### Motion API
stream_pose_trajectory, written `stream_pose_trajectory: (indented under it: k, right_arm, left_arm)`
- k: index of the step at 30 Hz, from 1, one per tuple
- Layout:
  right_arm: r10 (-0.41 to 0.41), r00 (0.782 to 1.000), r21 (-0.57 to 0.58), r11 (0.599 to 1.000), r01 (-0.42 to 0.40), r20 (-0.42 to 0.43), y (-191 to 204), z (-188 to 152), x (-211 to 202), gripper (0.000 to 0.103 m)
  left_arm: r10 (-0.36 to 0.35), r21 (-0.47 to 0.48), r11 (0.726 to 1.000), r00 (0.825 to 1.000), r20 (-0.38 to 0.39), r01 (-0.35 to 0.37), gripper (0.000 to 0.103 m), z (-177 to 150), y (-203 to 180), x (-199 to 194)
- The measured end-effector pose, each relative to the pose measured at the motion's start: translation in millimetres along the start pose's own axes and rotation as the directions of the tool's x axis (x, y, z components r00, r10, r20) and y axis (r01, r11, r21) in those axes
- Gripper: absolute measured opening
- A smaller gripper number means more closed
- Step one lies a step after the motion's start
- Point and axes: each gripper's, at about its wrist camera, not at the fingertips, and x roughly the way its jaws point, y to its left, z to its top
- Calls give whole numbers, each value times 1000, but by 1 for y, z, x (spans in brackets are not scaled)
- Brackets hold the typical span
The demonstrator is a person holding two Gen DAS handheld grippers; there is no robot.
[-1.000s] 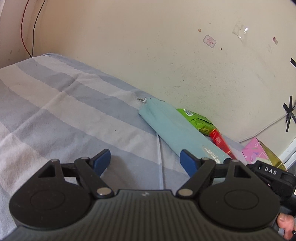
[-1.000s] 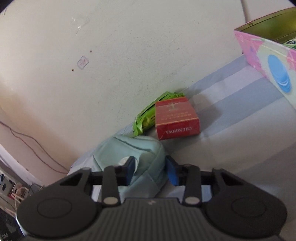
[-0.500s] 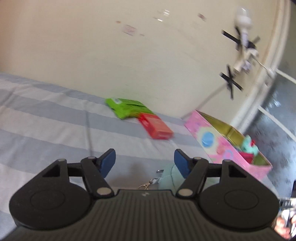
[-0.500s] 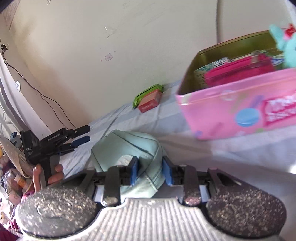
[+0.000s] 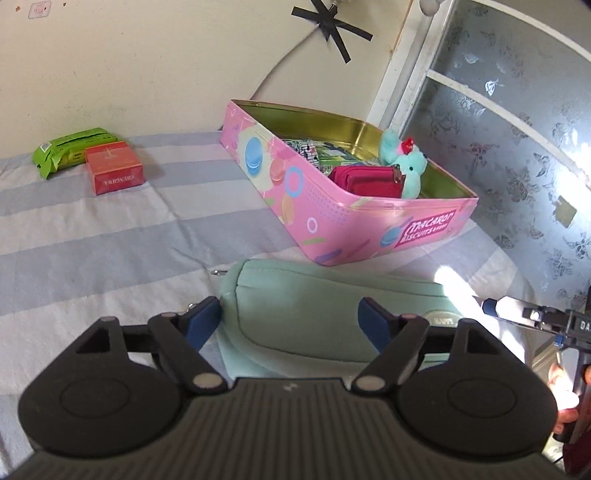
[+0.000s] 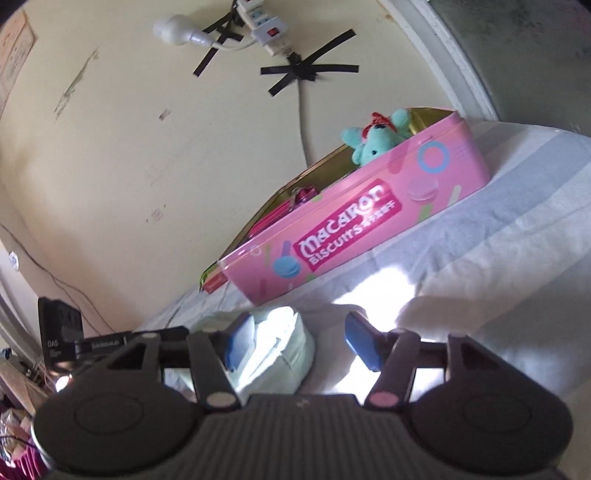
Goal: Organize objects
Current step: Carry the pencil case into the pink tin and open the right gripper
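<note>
A light teal pouch (image 5: 317,306) lies on the striped bed sheet just in front of the pink macaron biscuit tin (image 5: 343,218). My left gripper (image 5: 290,321) is open with its jaws on either side of the pouch. My right gripper (image 6: 299,343) is open; the pouch end (image 6: 280,350) lies between its jaws, nearer the left pad, not pinched. The tin also shows in the right wrist view (image 6: 369,221). It holds a teal plush toy (image 5: 406,162), a magenta wallet (image 5: 365,179) and patterned items. A red Chunghwa cigarette pack (image 5: 114,168) and a green packet (image 5: 70,149) lie near the wall.
The cream wall (image 5: 147,66) runs behind the bed, with a taped cable and power strip (image 6: 266,29). A frosted patterned window (image 5: 517,122) stands at the right. The right gripper's tip shows in the left wrist view (image 5: 517,310).
The right gripper carried the teal pouch from beside the red pack to the front of the pink tin, then opened and let it go. The left gripper followed and now straddles the pouch.
</note>
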Motion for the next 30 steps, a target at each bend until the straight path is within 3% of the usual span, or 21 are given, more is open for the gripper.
stream_pose_trajectory:
  k: [3,4,5,7,9,13,18,21,26,30]
  right_arm:
    - [-7,998,-58,998,3,-70,3,-11,11,63]
    - [12,998,-67,998,-16,-57,5,-19,13,63]
    - [30,998,-88,995,-35,-61,9,-24,15,59]
    - [-15,999,-167,986,8,-39,21,-31,13,53]
    - [-8,1000,-180,984,6,-10,24,-30,7,48]
    - [55,994,-181,983,-38,90,25,-2,-13,46]
    - [54,975,-384,923,34,216,58,63,-14,46]
    - [15,974,-469,878,95,227,62,114,9,47]
    - [-82,992,-440,891,116,97,32,197,85,47]
    - [-162,987,-362,921,146,-15,-8,235,143,47]
  left_arm:
    - [56,4,998,998,-6,-56,82,-5,-7,0]
    - [69,-3,998,998,3,-69,81,-8,-9,-2]
    - [78,-3,997,997,10,-78,76,-12,-13,-5]
    - [108,5,994,993,39,-108,73,-18,-26,-16]
    - [80,-7,997,995,63,-80,71,-20,-31,-30]
    - [44,-13,999,981,189,-43,70,8,-44,-55]
    - [83,9,996,946,314,-90,70,69,-63,-41]
    - [105,-43,994,950,295,-96,70,110,-62,-6]
    - [135,-118,987,970,201,-112,70,161,-53,60]
    - [121,-160,981,989,90,-106,70,175,-45,118]
